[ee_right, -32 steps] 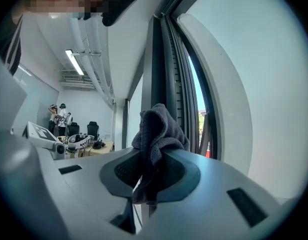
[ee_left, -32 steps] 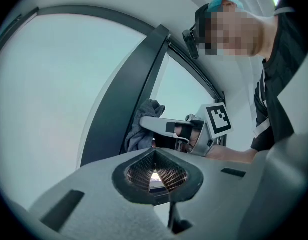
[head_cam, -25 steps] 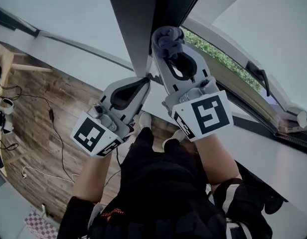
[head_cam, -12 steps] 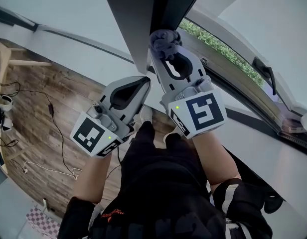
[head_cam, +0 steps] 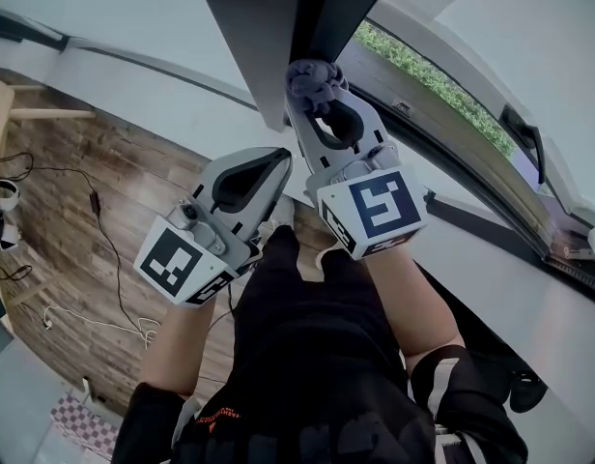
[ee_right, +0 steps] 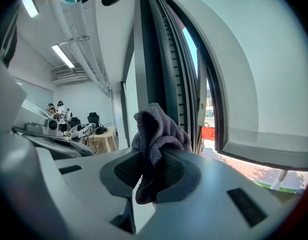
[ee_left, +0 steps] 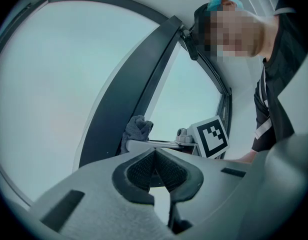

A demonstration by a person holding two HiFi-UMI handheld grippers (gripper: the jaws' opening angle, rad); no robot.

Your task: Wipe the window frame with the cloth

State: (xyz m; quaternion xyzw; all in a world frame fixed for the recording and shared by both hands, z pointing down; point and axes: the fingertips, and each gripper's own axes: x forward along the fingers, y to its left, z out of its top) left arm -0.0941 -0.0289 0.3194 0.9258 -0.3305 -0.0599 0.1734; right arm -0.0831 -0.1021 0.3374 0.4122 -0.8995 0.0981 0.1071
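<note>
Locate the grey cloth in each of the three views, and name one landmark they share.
Head view: top centre, cloth against the window frame.
Left gripper view: left of centre, beside the frame's dark bar.
Right gripper view: centre, pinched in the right gripper's tongs.
Shared landmark: the dark window frame.

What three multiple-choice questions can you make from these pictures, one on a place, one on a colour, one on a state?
1. Where is the cloth?
A. in a bucket
B. between the jaws of the right gripper
C. on a chair

2. What colour is the cloth?
A. red
B. yellow
C. grey

3. How are the jaws of the left gripper?
A. together, empty
B. wide apart
C. shut on the cloth

Answers: B, the right gripper view shows it pinched there; C, it looks grey in both gripper views; A, the left gripper view shows them meeting, empty.
</note>
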